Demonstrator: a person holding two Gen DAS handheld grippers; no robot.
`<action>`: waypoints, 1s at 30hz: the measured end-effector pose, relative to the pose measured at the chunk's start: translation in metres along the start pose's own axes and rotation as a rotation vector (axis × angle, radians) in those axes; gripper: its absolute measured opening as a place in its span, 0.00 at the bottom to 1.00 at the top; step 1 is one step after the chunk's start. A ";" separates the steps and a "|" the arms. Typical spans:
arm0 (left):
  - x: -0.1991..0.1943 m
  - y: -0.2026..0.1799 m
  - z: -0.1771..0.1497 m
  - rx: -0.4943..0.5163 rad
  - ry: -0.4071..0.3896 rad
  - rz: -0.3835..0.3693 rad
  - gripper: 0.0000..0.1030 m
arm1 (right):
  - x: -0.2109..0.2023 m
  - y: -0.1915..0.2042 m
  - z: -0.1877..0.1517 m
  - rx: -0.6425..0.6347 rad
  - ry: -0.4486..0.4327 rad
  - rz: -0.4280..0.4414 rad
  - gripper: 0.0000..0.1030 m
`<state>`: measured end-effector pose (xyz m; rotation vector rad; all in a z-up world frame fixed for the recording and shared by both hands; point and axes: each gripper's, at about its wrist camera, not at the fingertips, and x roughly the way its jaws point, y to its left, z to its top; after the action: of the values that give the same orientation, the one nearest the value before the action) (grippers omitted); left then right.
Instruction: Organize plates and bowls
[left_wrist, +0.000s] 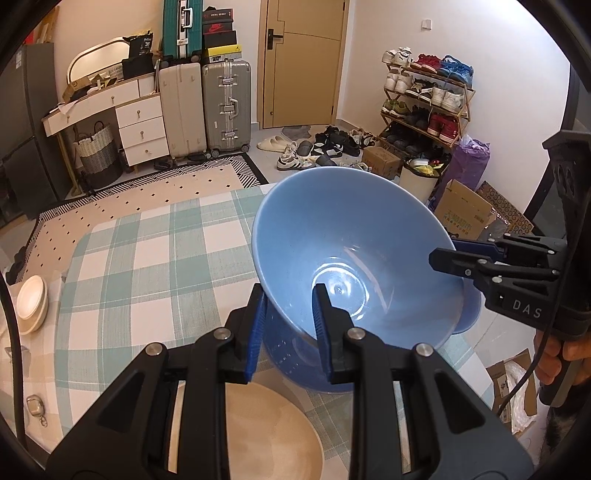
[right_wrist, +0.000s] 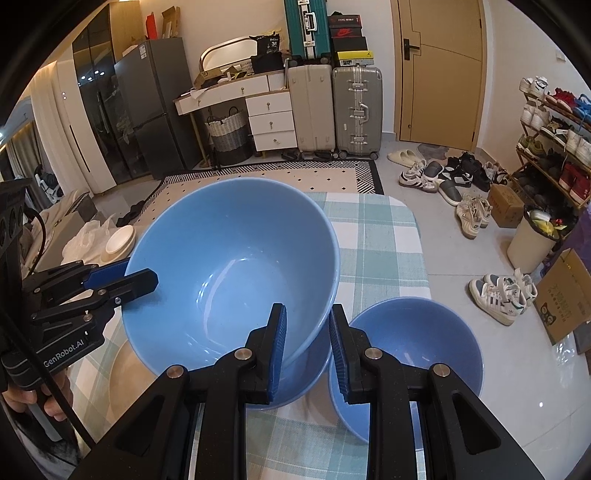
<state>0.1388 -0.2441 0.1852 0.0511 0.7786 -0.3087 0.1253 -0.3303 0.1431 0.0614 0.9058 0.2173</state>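
So both grippers are pinching the same big blue bowl (left_wrist: 354, 251) right now, one on each side of the rim. The left gripper (left_wrist: 290, 325) is sitting with one finger inside the bowl and one outside, jaws narrow and clamped on the wall. The right gripper (right_wrist: 306, 347) is doing the same on the opposite edge, rim squeezed between its blue pads (right_wrist: 277, 350).

The big bowl is tilting a bit and sitting in a second blue bowl (right_wrist: 295, 384) of about the same size underneath it, on the green-and-white checked tablecloth (left_wrist: 147, 266). A smaller blue bowl (right_wrist: 417, 354) is resting just beside the stack, on the right gripper's side. A tan plate (left_wrist: 266, 432) is lying on the cloth right under the left gripper, near the stack. Some white dishes (left_wrist: 31, 299) are stacked off past the table's far left edge.
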 end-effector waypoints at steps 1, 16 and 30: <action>0.001 0.001 -0.002 -0.001 0.003 0.000 0.21 | 0.000 0.000 -0.002 -0.001 0.001 0.001 0.24; 0.035 0.015 -0.024 -0.020 0.044 -0.007 0.21 | 0.020 0.004 -0.015 -0.010 0.036 0.008 0.24; 0.078 0.030 -0.042 -0.023 0.080 0.000 0.21 | 0.051 0.003 -0.024 -0.023 0.084 -0.005 0.24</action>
<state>0.1711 -0.2289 0.0991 0.0418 0.8615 -0.2985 0.1363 -0.3178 0.0895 0.0288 0.9865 0.2271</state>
